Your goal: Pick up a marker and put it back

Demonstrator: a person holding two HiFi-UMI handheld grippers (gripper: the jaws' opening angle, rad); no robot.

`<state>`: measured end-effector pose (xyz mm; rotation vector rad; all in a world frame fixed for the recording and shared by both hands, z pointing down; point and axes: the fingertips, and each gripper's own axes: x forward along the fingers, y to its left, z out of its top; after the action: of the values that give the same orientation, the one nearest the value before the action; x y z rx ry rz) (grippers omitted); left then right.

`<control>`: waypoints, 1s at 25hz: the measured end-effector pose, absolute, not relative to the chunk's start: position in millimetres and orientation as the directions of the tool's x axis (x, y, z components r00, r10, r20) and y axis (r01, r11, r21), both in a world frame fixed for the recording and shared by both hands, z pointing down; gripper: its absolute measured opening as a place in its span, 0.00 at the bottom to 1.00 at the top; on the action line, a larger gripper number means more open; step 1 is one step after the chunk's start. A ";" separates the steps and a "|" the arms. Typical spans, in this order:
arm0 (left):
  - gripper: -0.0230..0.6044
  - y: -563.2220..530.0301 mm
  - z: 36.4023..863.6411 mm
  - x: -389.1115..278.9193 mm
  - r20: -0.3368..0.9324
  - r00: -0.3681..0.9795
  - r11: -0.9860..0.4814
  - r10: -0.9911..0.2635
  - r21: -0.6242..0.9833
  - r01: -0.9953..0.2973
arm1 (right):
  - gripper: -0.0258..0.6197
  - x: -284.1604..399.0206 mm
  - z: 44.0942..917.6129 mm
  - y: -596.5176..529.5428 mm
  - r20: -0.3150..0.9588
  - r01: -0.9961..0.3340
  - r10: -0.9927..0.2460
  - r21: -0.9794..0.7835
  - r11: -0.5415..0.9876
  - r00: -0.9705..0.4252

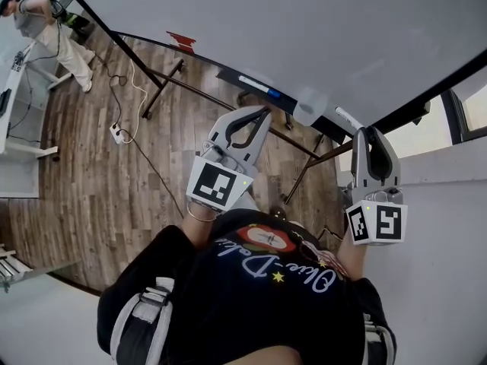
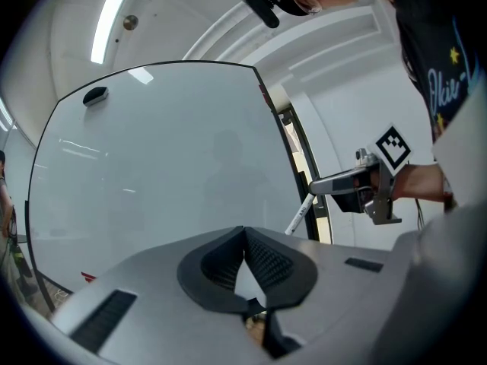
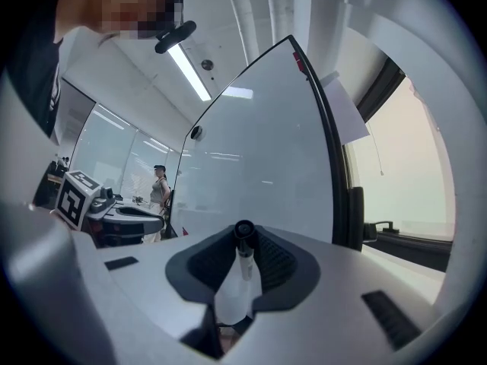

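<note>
Right tongs [image 3: 243, 242] were clamped on the marker [image 3: 245, 272], held lengthwise with what looked like its capped end poking toward the whiteboard [image 3: 259, 158], I'd guess for an easy put-back, while the left tongs [image 2: 245, 242] sat closed and empty.

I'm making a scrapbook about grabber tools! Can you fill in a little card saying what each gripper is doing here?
place: in front of a whiteboard
left gripper: jaws shut, nothing in them
right gripper: shut on a marker
marker look: white body, dark end sticking out past the jaws
also there: a second marker lying on the board's ledge
</note>
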<state>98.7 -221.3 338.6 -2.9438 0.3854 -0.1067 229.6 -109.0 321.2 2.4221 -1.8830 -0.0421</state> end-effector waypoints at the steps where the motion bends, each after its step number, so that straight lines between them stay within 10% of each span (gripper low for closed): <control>1: 0.04 -220.0 340.1 99.4 0.053 0.965 -0.953 -0.258 -0.180 -0.245 | 0.15 230.7 320.5 -107.4 0.020 -0.966 -0.968 0.074 -0.248 0.250; 25: 0.04 -220.0 347.0 104.8 0.064 0.963 -0.955 -0.260 -0.167 -0.246 | 0.15 234.2 322.0 -105.7 0.020 -0.970 -0.971 0.058 -0.237 0.238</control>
<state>104.8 -220.0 347.0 -2.9562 0.3837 -0.1281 234.2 -105.7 322.0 2.4254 -1.9038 -0.0307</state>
